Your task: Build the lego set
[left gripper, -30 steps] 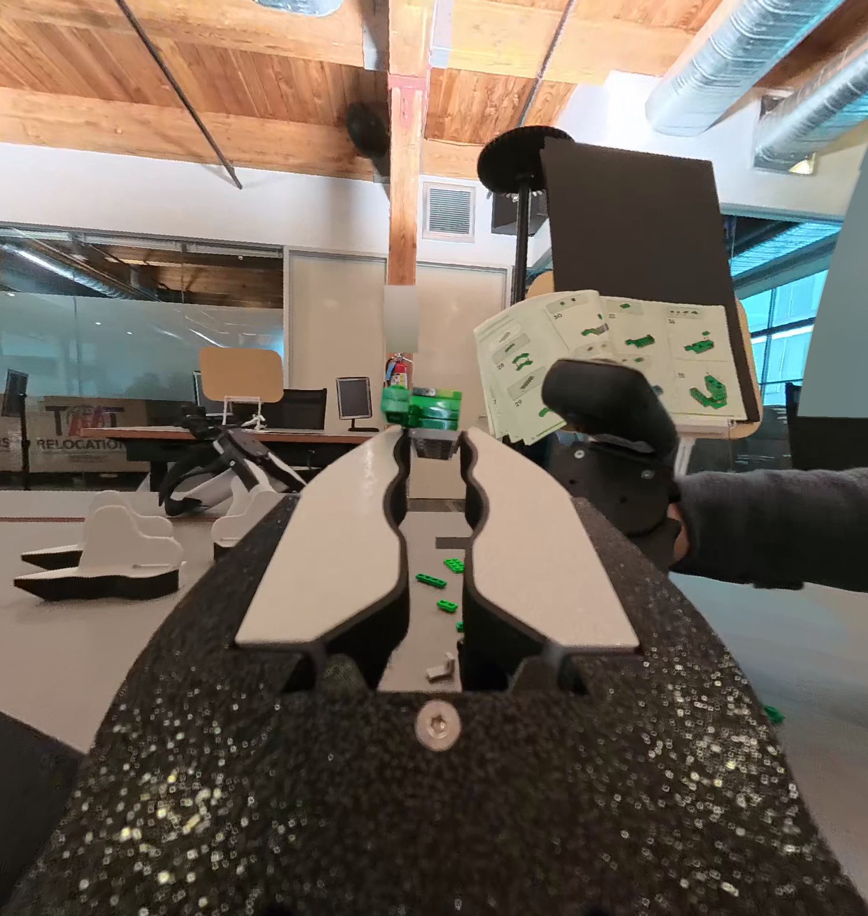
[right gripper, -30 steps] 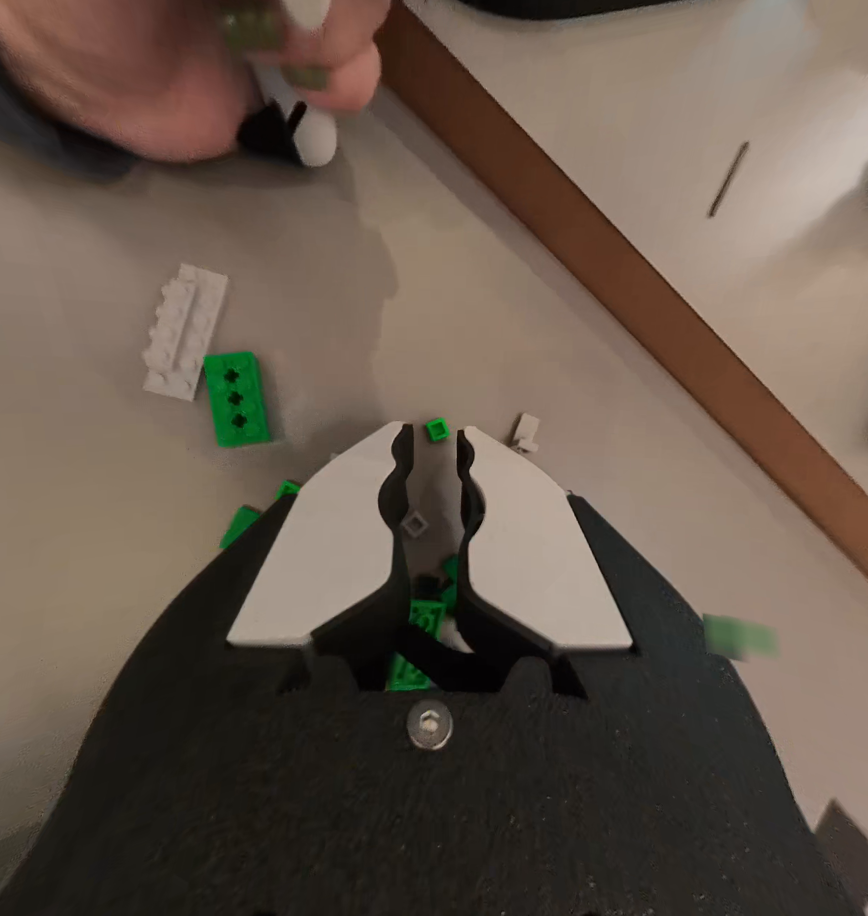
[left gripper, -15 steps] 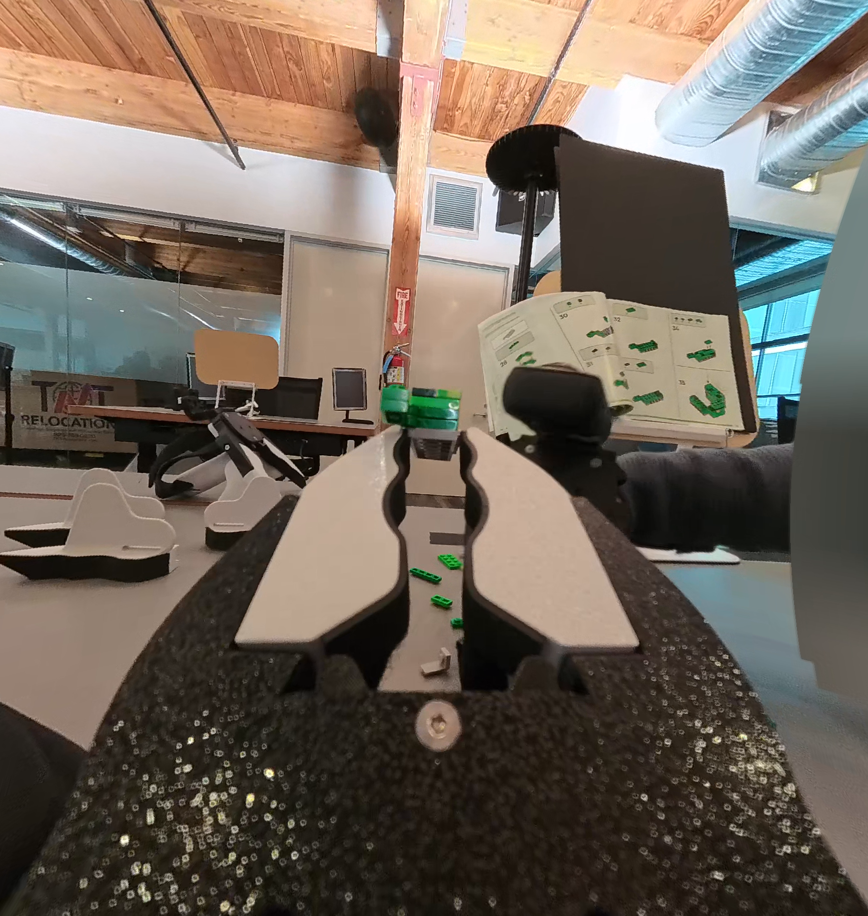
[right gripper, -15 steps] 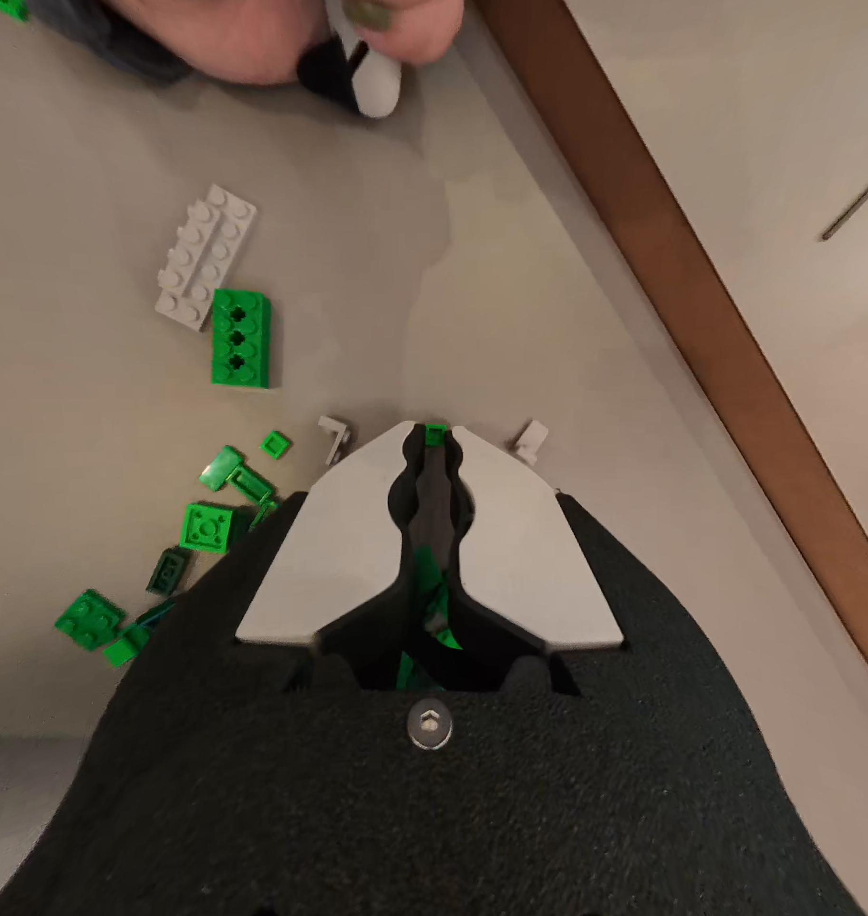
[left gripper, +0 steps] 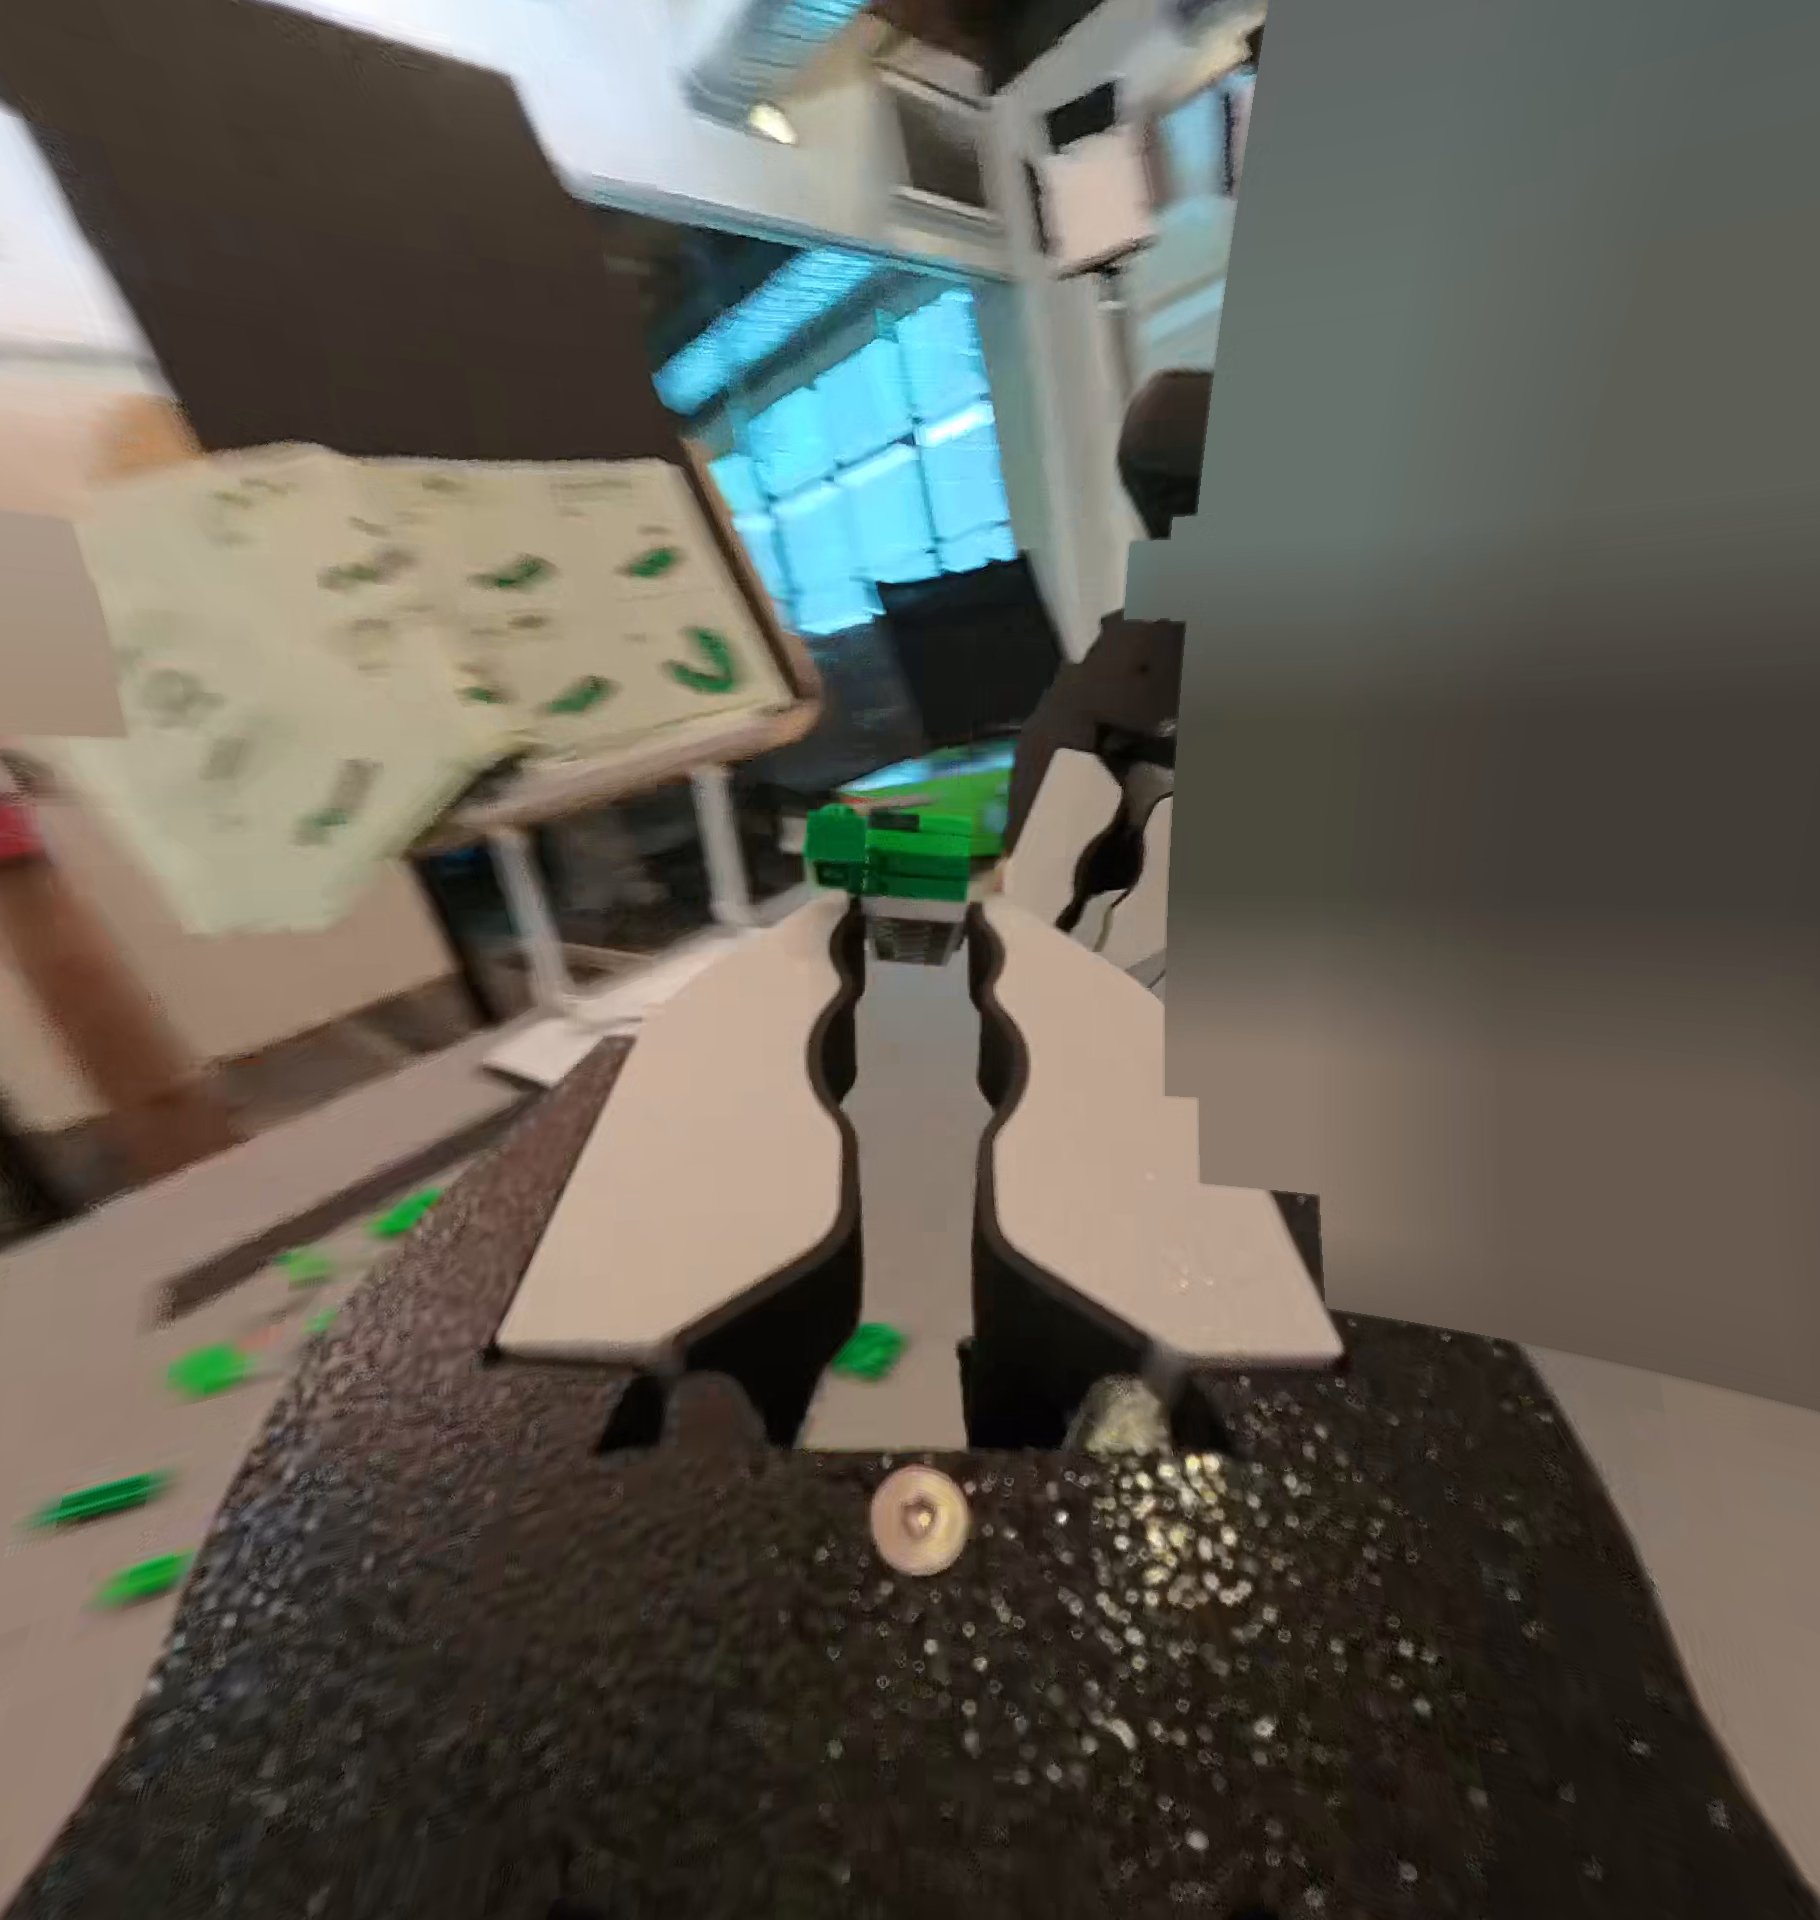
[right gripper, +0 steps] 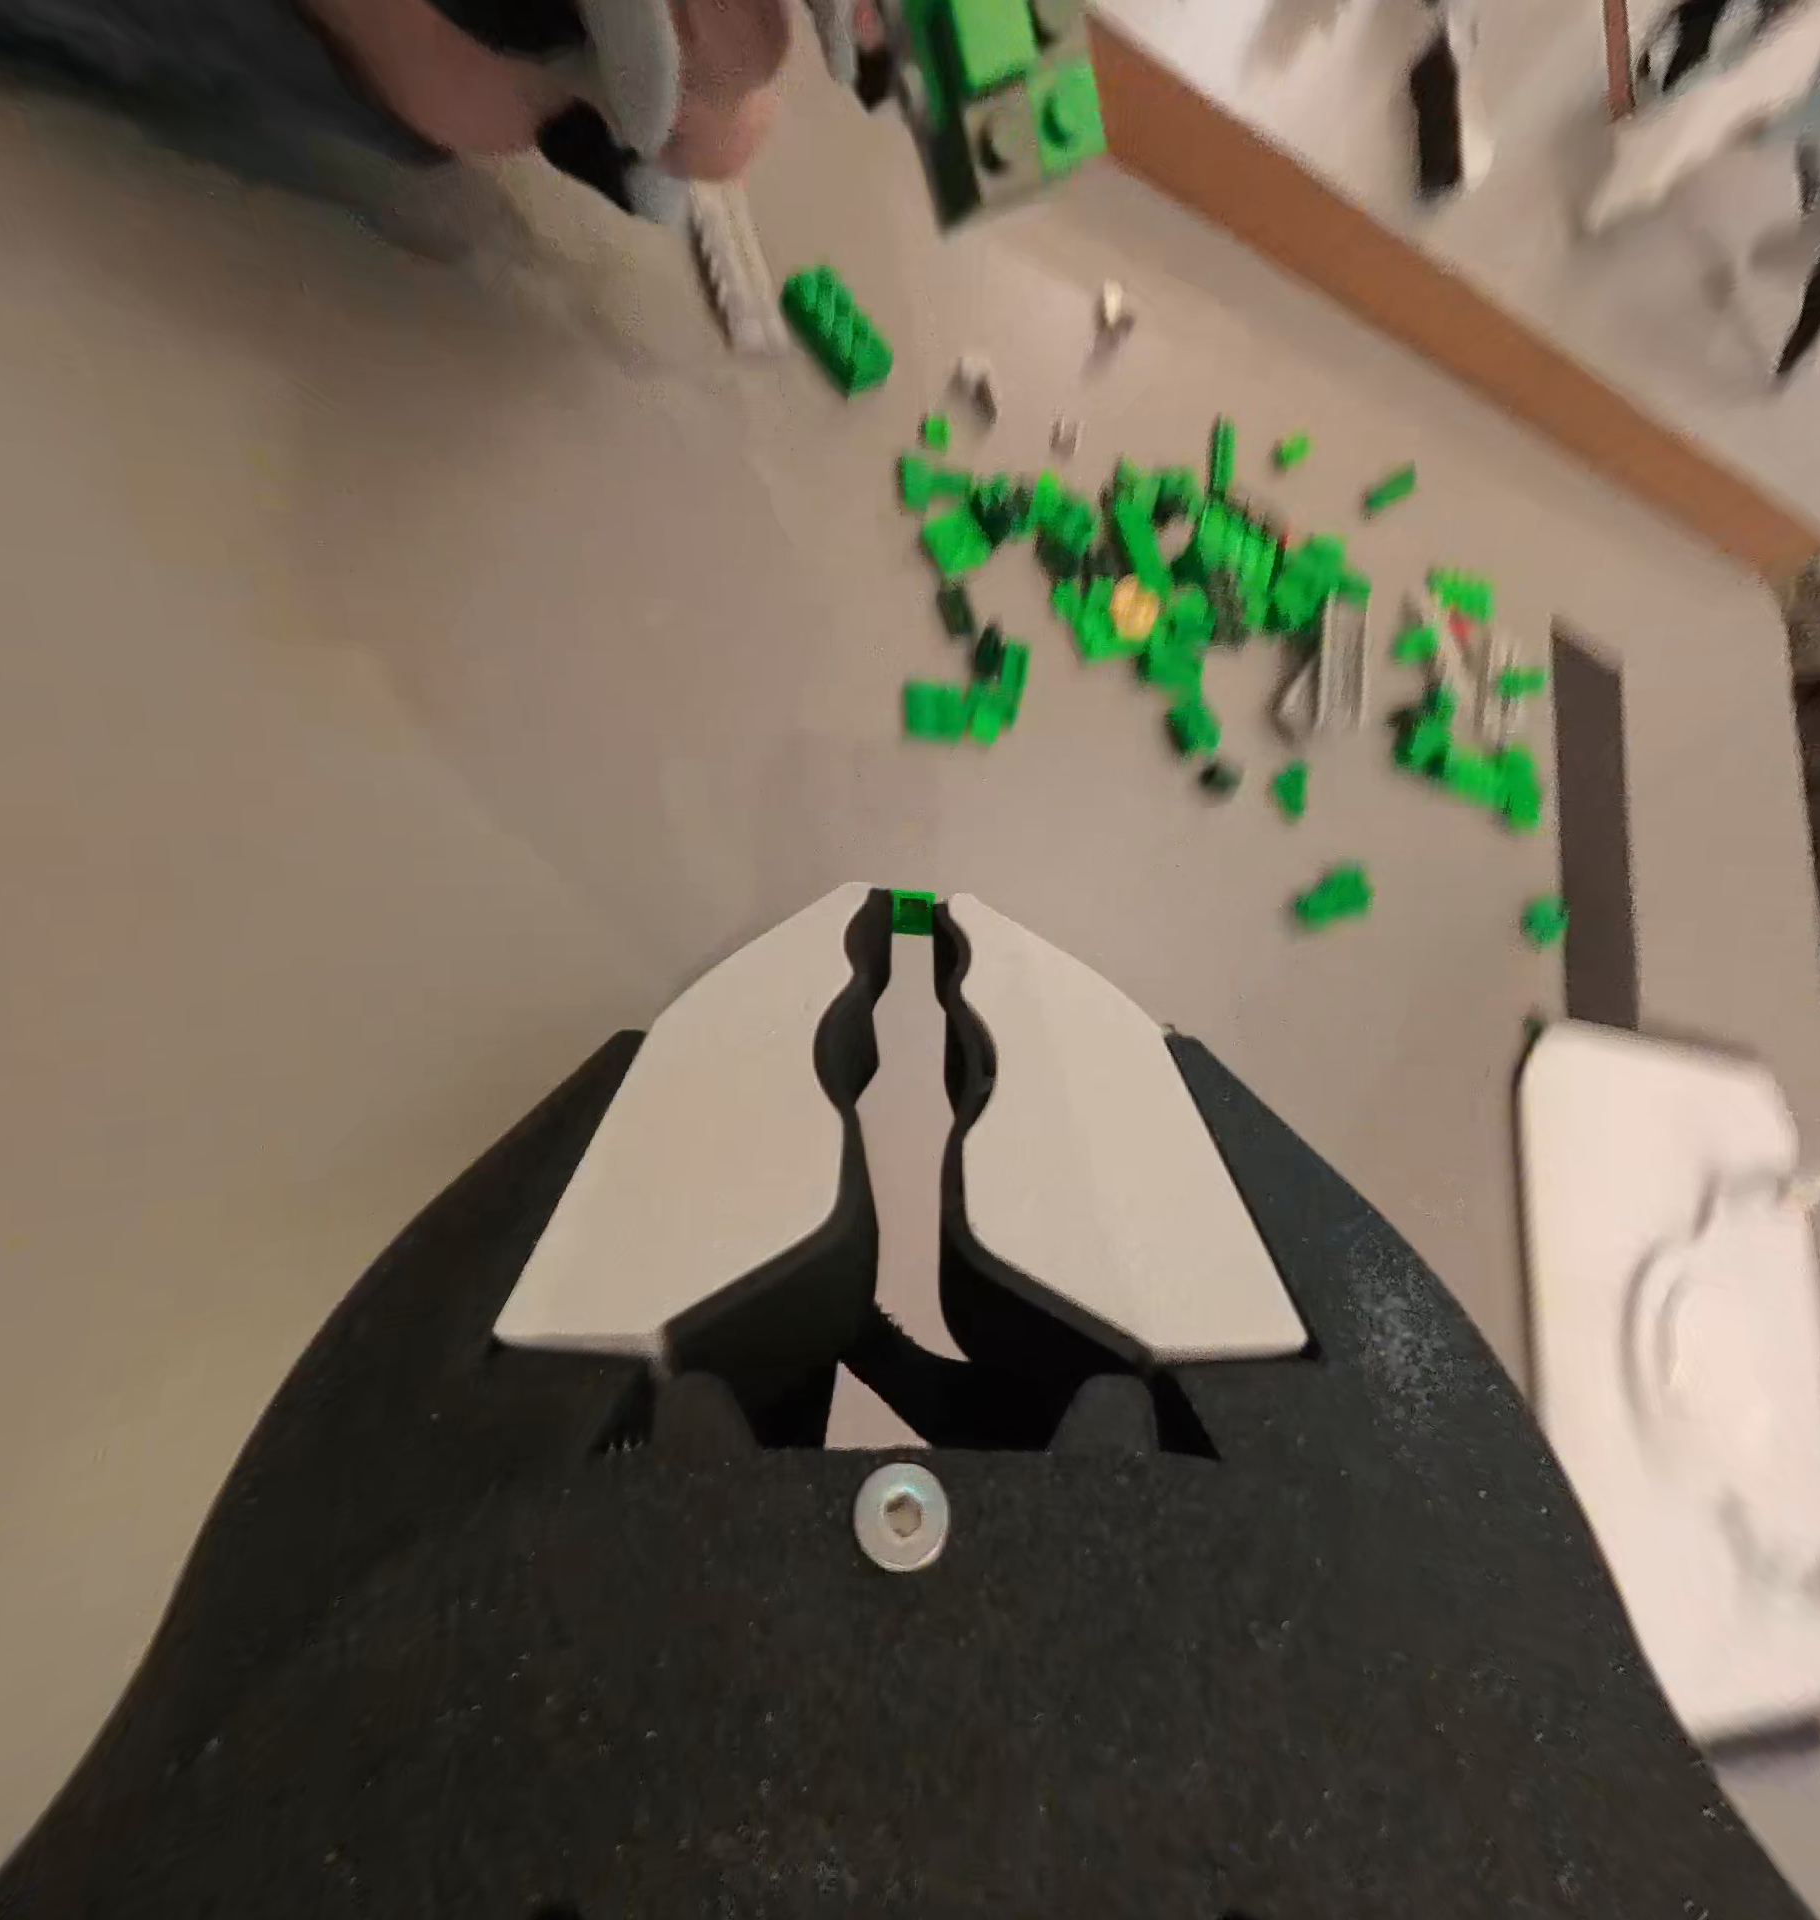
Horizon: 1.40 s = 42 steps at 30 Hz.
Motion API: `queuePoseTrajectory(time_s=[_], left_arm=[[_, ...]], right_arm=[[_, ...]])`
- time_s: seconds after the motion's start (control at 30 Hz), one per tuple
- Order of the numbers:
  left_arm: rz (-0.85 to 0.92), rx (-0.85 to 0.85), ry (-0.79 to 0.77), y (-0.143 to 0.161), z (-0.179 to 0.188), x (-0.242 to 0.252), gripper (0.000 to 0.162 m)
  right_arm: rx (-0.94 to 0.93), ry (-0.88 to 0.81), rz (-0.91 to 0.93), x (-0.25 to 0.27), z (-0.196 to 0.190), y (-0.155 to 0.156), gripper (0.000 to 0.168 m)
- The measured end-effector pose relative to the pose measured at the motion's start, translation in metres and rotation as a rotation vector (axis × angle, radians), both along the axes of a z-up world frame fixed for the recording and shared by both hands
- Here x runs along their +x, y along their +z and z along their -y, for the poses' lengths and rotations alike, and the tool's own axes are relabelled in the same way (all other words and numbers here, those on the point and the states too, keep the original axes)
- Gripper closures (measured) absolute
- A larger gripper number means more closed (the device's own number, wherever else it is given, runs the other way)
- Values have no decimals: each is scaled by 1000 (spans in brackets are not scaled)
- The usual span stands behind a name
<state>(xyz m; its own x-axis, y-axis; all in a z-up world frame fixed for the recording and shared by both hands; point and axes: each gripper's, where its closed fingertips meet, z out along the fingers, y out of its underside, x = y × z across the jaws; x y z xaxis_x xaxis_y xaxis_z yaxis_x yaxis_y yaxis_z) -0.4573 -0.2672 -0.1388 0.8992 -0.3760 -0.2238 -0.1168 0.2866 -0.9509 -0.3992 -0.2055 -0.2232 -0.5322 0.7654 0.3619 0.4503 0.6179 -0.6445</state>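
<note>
My left gripper [left gripper: 908, 920] is shut on the grey base of a small green and grey lego assembly [left gripper: 901, 857] and holds it up in the air. The same assembly shows blurred at the top of the right wrist view [right gripper: 999, 94], next to a person's hand [right gripper: 532, 83]. My right gripper [right gripper: 912, 904] is shut on a tiny green square lego piece [right gripper: 912, 912] at its fingertips, raised above the table. A pile of loose green pieces [right gripper: 1176, 582] lies on the grey table beyond it. The other gripper's white fingers [left gripper: 1057, 831] show just right of the assembly.
An open instruction booklet [left gripper: 407, 665] stands on a stand at the left. A green brick [right gripper: 835, 327] and a grey plate [right gripper: 734, 270] lie near the hand. A white moulded block [right gripper: 1695, 1351] sits at the right. A brown strip [right gripper: 1405, 312] crosses the table. Loose green pieces [left gripper: 210, 1366] lie at lower left.
My right gripper closed on the tiny green piece and lifted it off the table, swinging up and away. My left gripper swung right with the assembly; both views are blurred by motion.
</note>
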Motion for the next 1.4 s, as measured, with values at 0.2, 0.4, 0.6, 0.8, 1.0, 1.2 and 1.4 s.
queuePoseTrajectory(time_s=[0.2,0.4,0.6,0.8,1.0,1.2,1.4], left_arm=[[113,-352,-213,-30,-22,110,144],[48,-271,-259,-31,-27,157,144],[117,-211,-325,-26,-22,168,144],[119,-203,-486,-27,-5,186,144],[93,-248,-482,-36,-7,189,143],[15,-160,-18,-31,-26,135,110],[-62,-218,-68,-32,-8,153,124]], right_arm=[[-78,-228,117,119,-1,-35,161],[-96,-233,237,159,-4,-64,161],[-176,-221,219,160,-2,-59,135],[-517,-14,-257,129,47,33,126],[-541,41,-233,121,61,29,149],[-304,-172,-12,115,1,-28,149],[-148,-133,135,117,-10,-59,149]])
